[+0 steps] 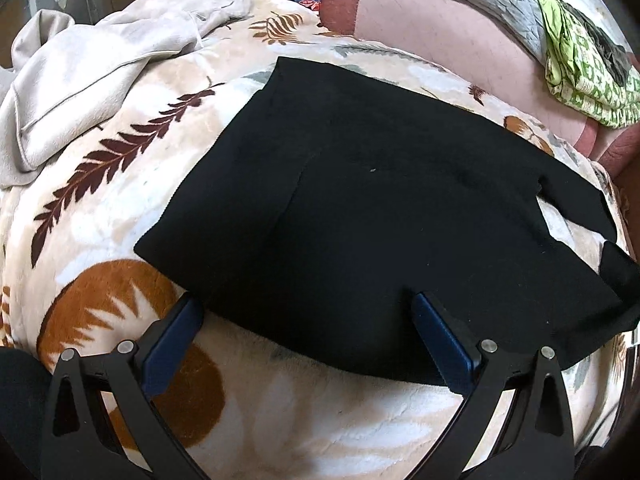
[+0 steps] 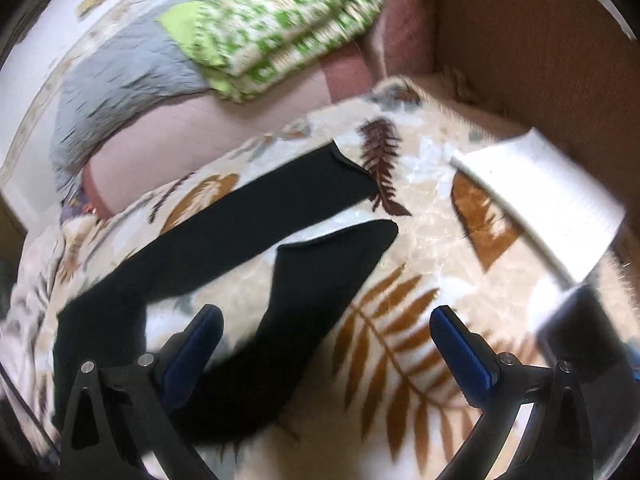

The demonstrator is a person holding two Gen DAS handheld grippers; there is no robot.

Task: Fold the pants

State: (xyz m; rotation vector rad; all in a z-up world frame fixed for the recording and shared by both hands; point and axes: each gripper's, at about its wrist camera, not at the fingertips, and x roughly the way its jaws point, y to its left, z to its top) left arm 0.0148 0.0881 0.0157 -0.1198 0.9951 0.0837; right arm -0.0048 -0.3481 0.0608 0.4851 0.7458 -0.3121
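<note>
A: Left wrist view: black pants (image 1: 360,200) lie flat on the leaf-print blanket (image 1: 100,200), waist end nearest the left gripper (image 1: 306,312). Jaws wide apart, nothing held; the near hem of the cloth runs between the two blue pads, the right pad's tip touching or overlapping the fabric edge.

B: Right wrist view, blurred: the two legs (image 2: 280,220) splay apart on the same blanket. Right gripper (image 2: 326,320) hangs over the nearer leg, jaws also wide, empty. White notebook (image 2: 540,200) lies well apart to the right.

A: Judgement: fold not yet begun, or at most at its first stage. Legs are not stacked.

B: Step in hand, as I read it: take hold of the edges. To do it well, slide one pad under the cloth, not just press on top. Plush blanket may get pinched along with it.

A: Noted. Left takes the waist edge, right takes the nearer leg close to its cuff, then carry that leg over onto the far one.

B: Close both before lifting; lift evenly or the fabric skews.

A: Grey garment (image 1: 80,60) at the far left stays out of the path.
</note>
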